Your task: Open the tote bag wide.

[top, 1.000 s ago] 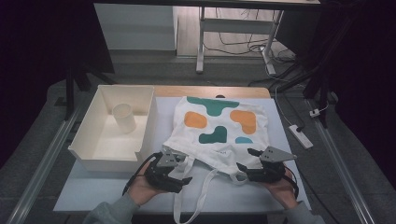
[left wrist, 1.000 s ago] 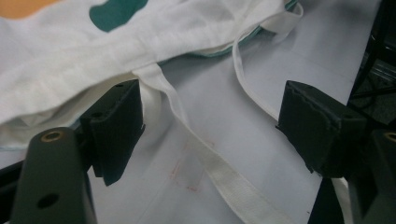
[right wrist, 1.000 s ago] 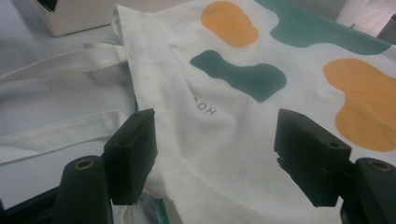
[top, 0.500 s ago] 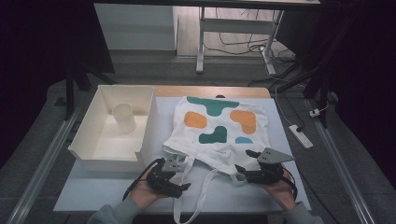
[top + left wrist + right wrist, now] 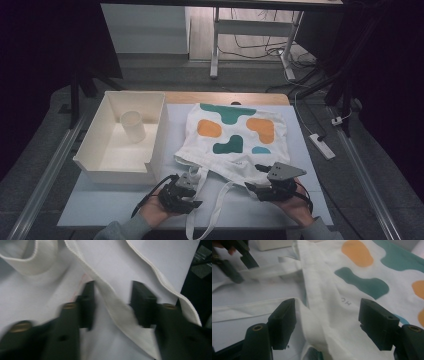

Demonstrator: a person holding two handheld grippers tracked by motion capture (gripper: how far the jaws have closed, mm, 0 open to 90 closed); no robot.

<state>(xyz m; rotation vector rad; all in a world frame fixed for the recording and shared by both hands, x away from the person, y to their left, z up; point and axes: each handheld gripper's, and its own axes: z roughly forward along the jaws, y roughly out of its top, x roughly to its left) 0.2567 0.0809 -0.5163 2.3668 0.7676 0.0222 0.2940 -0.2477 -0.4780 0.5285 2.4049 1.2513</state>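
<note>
On pale tabletop (image 5: pixel 125 210), left gripper (image 5: pixel 112 302) has just been closing astride the cream cotton tote bag's strap (image 5: pixel 117 307), seemingly not yet pinching; right gripper (image 5: pixel 325 315) is spread over the bag's mouth hem (image 5: pixel 317 297). Next: clamp and lift.

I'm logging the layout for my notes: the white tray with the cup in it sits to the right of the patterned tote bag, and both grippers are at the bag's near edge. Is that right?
Not quite. In the high view the white tray with the cup sits to the left of the tote bag, not the right. The rest holds: the left gripper and the right gripper are both at the bag's near edge.
</note>
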